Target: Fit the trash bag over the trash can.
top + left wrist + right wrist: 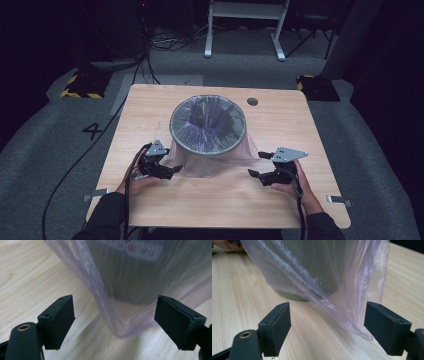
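A wooden table (150, 105) holds a grey bin (207, 125) at its centre, a translucent plastic liner (210, 162) already draped over the rim and hanging down the outside. The left gripper (175, 170) and right gripper (257, 165) flank it, jaws apart and clamping nothing. Judging by the loose skirt pooling near the base, tidying remains.

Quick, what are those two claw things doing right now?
Left gripper: open, holding nothing; the plastic bag hangs between its jaws.
Right gripper: open, holding nothing.

Bin label (140, 248) blurred (behind bag (100, 290))
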{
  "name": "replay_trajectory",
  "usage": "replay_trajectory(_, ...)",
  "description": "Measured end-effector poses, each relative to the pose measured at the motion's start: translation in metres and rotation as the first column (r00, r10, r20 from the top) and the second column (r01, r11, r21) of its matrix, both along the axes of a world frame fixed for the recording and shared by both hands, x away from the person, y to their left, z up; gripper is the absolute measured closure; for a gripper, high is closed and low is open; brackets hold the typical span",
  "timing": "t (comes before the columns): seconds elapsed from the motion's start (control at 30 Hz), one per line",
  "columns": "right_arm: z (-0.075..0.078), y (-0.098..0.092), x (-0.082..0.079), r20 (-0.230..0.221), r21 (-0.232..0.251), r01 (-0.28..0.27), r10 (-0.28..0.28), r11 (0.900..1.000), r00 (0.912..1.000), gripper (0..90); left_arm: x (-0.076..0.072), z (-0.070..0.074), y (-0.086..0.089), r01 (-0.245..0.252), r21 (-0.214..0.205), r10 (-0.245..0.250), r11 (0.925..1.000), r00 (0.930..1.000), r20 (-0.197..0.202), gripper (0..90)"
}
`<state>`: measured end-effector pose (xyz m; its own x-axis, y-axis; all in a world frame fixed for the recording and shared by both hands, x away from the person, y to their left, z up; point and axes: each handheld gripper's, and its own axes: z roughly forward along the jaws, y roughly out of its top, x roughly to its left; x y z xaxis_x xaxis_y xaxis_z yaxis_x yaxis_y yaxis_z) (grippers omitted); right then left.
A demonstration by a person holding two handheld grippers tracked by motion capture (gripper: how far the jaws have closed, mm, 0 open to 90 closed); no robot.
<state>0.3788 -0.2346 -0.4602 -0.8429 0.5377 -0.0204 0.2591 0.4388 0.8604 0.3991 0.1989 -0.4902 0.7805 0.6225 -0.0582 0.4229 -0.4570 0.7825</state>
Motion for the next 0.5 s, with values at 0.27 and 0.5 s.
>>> replay_trajectory(0.27,0.011,-0.003,-0.002,0.032,-0.012,0.029,-0.028,0.9995,0.9991,22.3,0.005,-0.006,-0.017,0.080,0.023,-0.080,0.9965,0.9967,-0.016,15.2)
replay_trajectory(0.5,0.027,-0.008,-0.001,0.066,0.010,0.057,-0.058,0.9983,0.9961,22.0,0.013,-0.008,-0.030,0.098,0.012,-0.097,0.9951,0.9940,-0.051,15.2)
